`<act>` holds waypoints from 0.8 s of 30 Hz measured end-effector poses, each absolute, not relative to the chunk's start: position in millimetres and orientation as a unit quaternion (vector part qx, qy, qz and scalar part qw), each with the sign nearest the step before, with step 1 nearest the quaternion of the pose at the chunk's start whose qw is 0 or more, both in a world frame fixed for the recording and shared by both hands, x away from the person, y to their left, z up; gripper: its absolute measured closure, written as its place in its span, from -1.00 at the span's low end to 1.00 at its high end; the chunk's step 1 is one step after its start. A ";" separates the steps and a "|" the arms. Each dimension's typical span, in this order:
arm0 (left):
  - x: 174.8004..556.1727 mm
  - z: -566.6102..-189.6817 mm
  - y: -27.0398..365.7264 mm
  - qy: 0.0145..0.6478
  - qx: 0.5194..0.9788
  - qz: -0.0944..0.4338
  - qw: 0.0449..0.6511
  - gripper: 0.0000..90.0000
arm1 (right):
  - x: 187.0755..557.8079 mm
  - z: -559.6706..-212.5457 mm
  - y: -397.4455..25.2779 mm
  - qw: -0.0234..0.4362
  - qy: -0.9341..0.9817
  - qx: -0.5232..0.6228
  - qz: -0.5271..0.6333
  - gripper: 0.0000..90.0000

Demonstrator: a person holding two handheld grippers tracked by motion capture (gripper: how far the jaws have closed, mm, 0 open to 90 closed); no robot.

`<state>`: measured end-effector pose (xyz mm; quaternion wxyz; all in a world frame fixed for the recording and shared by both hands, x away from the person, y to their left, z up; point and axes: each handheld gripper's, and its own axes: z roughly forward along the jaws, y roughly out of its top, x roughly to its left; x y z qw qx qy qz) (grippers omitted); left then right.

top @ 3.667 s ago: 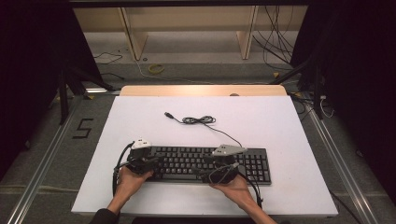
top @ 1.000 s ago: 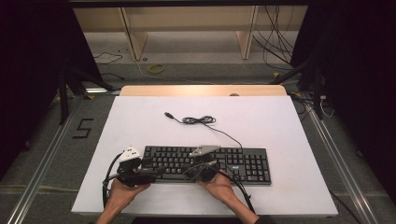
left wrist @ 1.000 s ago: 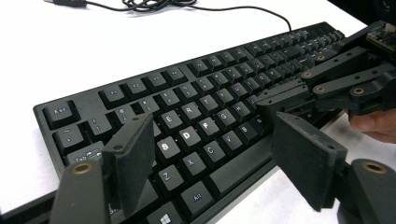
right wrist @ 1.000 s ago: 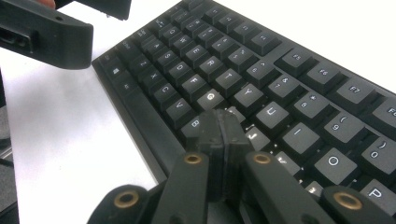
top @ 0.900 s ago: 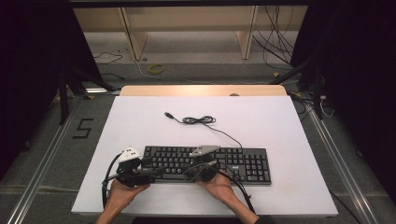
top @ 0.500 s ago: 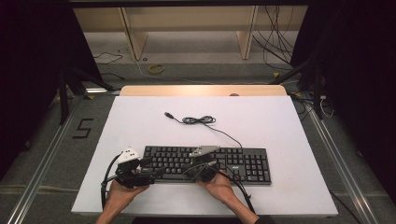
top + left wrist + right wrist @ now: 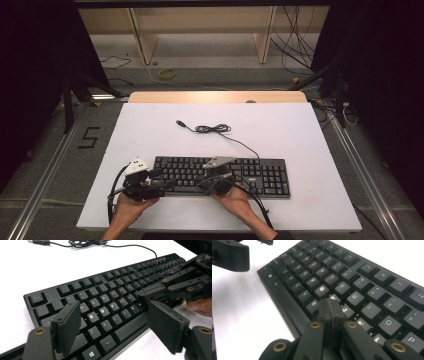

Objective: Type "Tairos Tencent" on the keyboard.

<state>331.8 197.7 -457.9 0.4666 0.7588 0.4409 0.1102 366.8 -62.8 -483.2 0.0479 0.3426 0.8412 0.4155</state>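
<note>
White table [image 7: 300, 130] bearing a black keyboard [image 7: 222, 175] at its near edge, its cable [image 7: 215, 129] coiled loosely behind. Left gripper [image 7: 112, 325], jaws spread wide, poised over the keyboard's left end above the lower letter rows. Right gripper [image 7: 329, 307], jaws pressed together, tip resting on the keys near H, mid-keyboard

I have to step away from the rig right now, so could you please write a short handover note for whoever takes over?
Left gripper: open, jaws wide apart, low over the keyboard's left end, holding nothing.
Right gripper: shut, tip down among the middle letter keys, near H; I can't tell whether a key is pressed.
Keyboard lies flat near the front of the white table; its cable lies coiled behind it, unplugged.
Done: grippers brought onto the keys.
Left: probably the key presses.
</note>
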 end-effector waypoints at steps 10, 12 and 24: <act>332.4 -457.8 198.2 0.443 0.758 0.113 0.466 -0.41 | 368.5 -475.8 -72.5 0.048 0.828 0.350 0.436 0.94; 332.6 -457.7 198.3 0.444 0.757 0.114 0.465 -0.41 | 368.6 -475.2 -73.4 0.047 0.827 0.351 0.437 0.93; 333.7 -457.4 198.7 0.445 0.757 0.115 0.465 -0.42 | 368.5 -472.5 -77.1 0.045 0.822 0.352 0.445 0.82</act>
